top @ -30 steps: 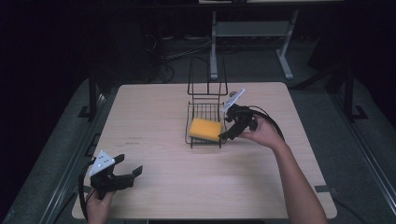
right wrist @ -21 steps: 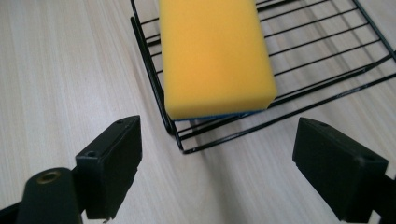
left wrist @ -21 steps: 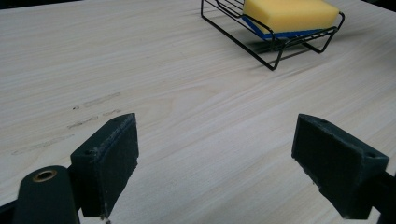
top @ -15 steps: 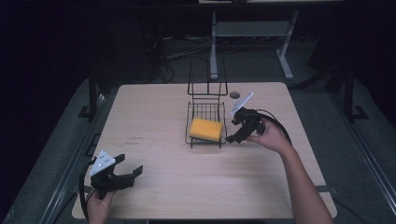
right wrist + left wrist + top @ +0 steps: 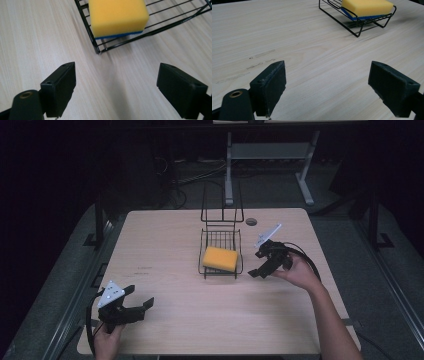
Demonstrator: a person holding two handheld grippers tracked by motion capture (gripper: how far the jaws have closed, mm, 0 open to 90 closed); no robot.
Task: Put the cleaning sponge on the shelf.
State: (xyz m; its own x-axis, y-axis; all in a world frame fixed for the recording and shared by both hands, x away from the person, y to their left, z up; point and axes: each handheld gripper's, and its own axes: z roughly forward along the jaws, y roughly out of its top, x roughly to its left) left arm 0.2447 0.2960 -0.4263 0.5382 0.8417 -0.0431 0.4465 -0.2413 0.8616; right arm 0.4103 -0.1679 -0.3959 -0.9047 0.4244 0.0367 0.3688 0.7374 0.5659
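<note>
A yellow sponge (image 5: 220,258) with a blue underside lies in a black wire rack (image 5: 221,239) at the middle of the wooden table (image 5: 165,245). My right gripper (image 5: 254,271) is open just right of the rack, held above the table with nothing between its jaws. From the right gripper view the sponge (image 5: 116,17) sits in the rack (image 5: 160,25) ahead of the open gripper (image 5: 116,92). My left gripper (image 5: 141,301) rests open near the front left corner. The left gripper view shows the sponge (image 5: 367,7) and rack (image 5: 359,25) far off beyond its gripper (image 5: 327,87).
The rack has a tall wire back (image 5: 222,205) toward the far edge. A small dark round spot (image 5: 251,221) lies on the table behind the right gripper. A metal stand (image 5: 265,155) and cables are on the dark floor beyond the table.
My right gripper has pulled back from the rack to the right and toward the front edge, empty. The sponge stays in the rack. The left gripper has not moved.
</note>
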